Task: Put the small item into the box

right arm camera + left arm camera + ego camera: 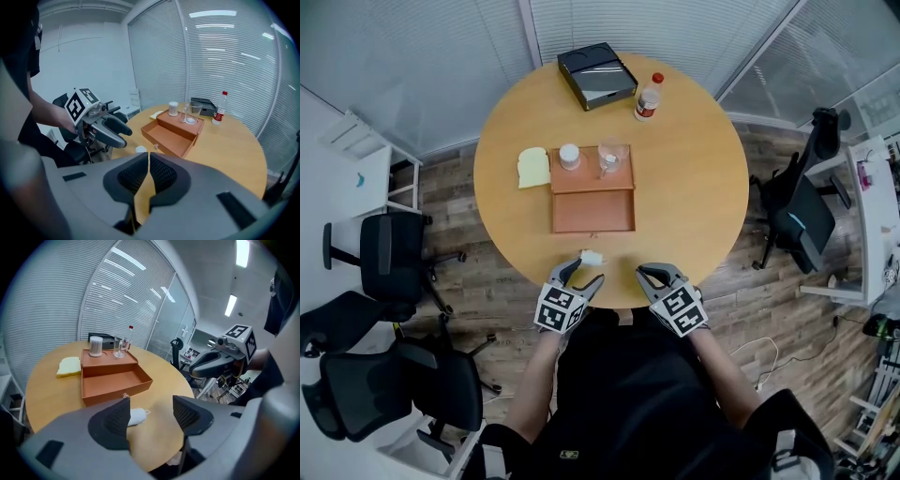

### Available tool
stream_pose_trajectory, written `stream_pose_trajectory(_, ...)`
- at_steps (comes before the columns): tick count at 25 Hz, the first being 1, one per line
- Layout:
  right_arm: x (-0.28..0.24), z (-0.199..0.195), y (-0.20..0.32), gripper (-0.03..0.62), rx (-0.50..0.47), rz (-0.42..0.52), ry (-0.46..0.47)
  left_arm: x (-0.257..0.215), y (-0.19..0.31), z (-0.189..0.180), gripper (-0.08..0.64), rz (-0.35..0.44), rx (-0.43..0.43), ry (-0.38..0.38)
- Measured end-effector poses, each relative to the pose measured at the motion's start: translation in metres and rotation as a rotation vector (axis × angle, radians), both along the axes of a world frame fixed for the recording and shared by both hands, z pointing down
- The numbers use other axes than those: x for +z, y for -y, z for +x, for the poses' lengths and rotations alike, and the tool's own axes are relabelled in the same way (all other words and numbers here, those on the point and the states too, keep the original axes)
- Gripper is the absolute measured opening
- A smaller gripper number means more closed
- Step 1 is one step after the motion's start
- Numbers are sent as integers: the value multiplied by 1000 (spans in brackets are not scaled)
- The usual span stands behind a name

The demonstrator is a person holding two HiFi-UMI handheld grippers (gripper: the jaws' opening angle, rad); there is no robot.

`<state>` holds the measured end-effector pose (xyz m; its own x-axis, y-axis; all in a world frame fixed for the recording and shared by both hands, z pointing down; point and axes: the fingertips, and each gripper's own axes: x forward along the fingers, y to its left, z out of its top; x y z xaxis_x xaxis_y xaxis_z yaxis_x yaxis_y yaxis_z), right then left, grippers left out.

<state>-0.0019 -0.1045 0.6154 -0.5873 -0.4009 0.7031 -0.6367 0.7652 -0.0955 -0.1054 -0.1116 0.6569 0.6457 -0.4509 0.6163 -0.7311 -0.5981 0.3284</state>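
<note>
The round table [703,187] bears the open orange box [592,211], before whose front wall the left gripper [581,274] stands with jaws apart, the right gripper [649,275] with jaws clenched on nothing, and the small white item [592,256] lies loose just outside the box, between the left jaws

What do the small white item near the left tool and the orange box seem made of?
Small white item: likely soft cloth or paper, matte; rounded, slightly crumpled outline. Orange box: probably rigid card or plastic, matte; thin straight walls, even colour, no glare.
</note>
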Motion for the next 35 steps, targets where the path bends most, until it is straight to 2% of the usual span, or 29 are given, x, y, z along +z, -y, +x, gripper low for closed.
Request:
stream_pose_trajectory(6,5,7,-8,8,3,-15,-7,25,9,0,349,-13,-82,45)
stream_pose_trajectory(10,4,8,-9,8,3,-14,1,47,12,2,360,-39,-93,88)
stream_pose_trajectory(17,8,25,-16,8,15,-25,-26,74,19,-3,359,17,-134,192)
stream_pose_trajectory(21,12,35,-22,8,29,-55,-32,91,16,-2,359,-42,-169,169)
stream_pose_trajectory(26,19,39,-24,8,29,-71,-38,96,26,3,359,-19,-153,191)
stream_pose_trajectory(31,23,39,-25,9,33,-96,-30,101,27,4,359,-59,-174,213)
stream_pose_trajectory(35,25,43,-21,9,54,-111,-18,101,33,4,356,-55,-174,241)
